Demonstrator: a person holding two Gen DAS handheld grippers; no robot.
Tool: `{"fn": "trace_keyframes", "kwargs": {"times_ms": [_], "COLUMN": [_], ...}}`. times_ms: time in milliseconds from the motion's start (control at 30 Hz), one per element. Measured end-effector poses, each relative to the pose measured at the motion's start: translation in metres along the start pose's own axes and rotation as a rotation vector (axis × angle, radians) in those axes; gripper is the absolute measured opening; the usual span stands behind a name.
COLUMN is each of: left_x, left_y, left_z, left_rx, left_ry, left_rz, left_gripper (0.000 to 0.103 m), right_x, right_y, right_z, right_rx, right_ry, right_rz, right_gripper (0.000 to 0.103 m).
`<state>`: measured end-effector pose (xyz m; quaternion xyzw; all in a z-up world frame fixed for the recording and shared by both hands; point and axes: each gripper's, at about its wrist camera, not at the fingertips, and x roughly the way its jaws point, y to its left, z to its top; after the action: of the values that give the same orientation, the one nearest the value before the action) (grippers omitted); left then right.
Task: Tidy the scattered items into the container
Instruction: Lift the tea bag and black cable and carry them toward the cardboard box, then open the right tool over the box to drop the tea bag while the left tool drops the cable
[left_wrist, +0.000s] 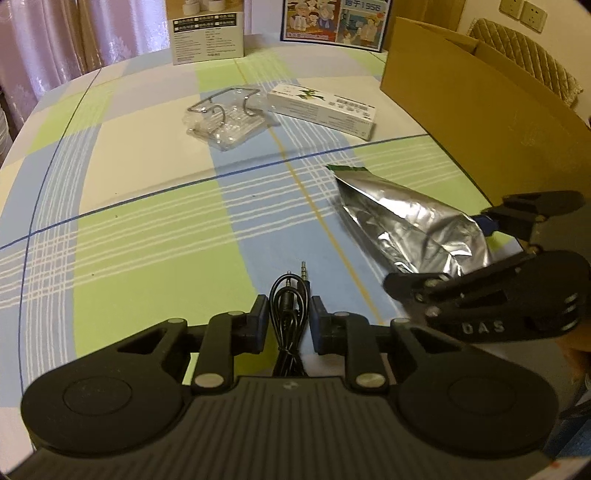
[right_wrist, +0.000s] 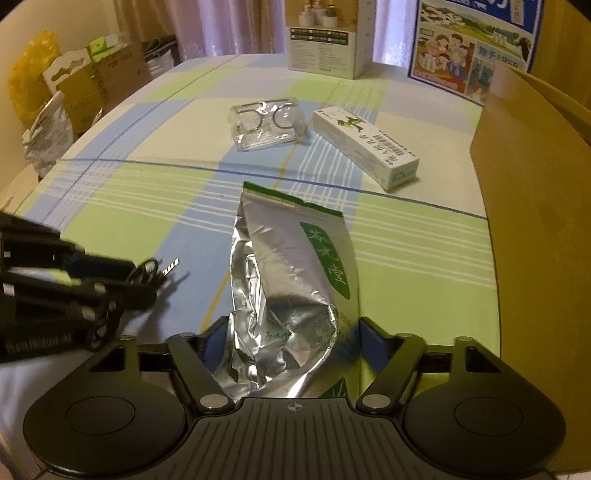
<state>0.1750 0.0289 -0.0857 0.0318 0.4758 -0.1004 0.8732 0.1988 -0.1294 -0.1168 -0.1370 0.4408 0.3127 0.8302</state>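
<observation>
Left wrist view, nearest first: your left tongs (left_wrist: 287, 325) are clenched on the coiled black audio cable (left_wrist: 289, 295), plugs poking out ahead. Right wrist view: your right tongs (right_wrist: 284, 343) are grasping the crumpled silver foil pouch (right_wrist: 291, 280) by its near end; the pouch bears a green label with script I can't read. Both items sit low over the checked tabletop (left_wrist: 147, 229); I can't tell whether they are lifted clear.

Further out, untouched: a clear plastic pack with wire hooks (left_wrist: 225, 118) and, just beside it, a white carton (left_wrist: 321, 110) with a green sprig print, text too small to read.

The cardboard box (left_wrist: 480, 122), your container, stands on the right; its inside is hidden, so nothing is confirmed stowed. Judgement: early, four items left.

At the back are two printed boxes; the cartoon box (right_wrist: 469, 48) shows "1956".
</observation>
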Motion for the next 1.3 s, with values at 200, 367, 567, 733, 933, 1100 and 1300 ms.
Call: {"fn": "trace_keyframes", "kwargs": {"times_ms": [200, 367, 567, 733, 933, 1100, 1300], "left_x": [0.000, -0.006, -0.022, -0.043, -0.077, -0.108, -0.140], "left_y": [-0.004, -0.004, -0.011, -0.017, -0.023, -0.035, -0.049], "left_z": [0.000, 0.002, 0.007, 0.012, 0.019, 0.020, 0.017], "left_rx": [0.001, -0.009, -0.003, 0.002, 0.006, 0.013, 0.012], "left_ry": [-0.003, -0.013, -0.032, -0.060, -0.100, -0.138, -0.170], "left_rz": [0.003, 0.008, 0.007, 0.008, 0.019, 0.024, 0.017], "left_gripper": [0.018, 0.018, 0.018, 0.018, 0.018, 0.018, 0.018], "right_x": [-0.006, -0.014, -0.031, -0.057, -0.098, -0.130, -0.165], "right_y": [-0.002, -0.004, -0.009, -0.008, -0.003, 0.001, 0.002], "right_z": [0.002, 0.001, 0.001, 0.005, 0.008, 0.003, -0.008], "right_rx": [0.019, 0.042, 0.084, 0.123, 0.124, 0.143, 0.149], "right_ry": [-0.031, -0.071, -0.114, -0.146, -0.186, -0.216, -0.238], "right_rz": [-0.001, 0.000, 0.013, 0.032, 0.039, 0.044, 0.041], "right_gripper": [0.047, 0.046, 0.046, 0.046, 0.046, 0.046, 0.046]}}
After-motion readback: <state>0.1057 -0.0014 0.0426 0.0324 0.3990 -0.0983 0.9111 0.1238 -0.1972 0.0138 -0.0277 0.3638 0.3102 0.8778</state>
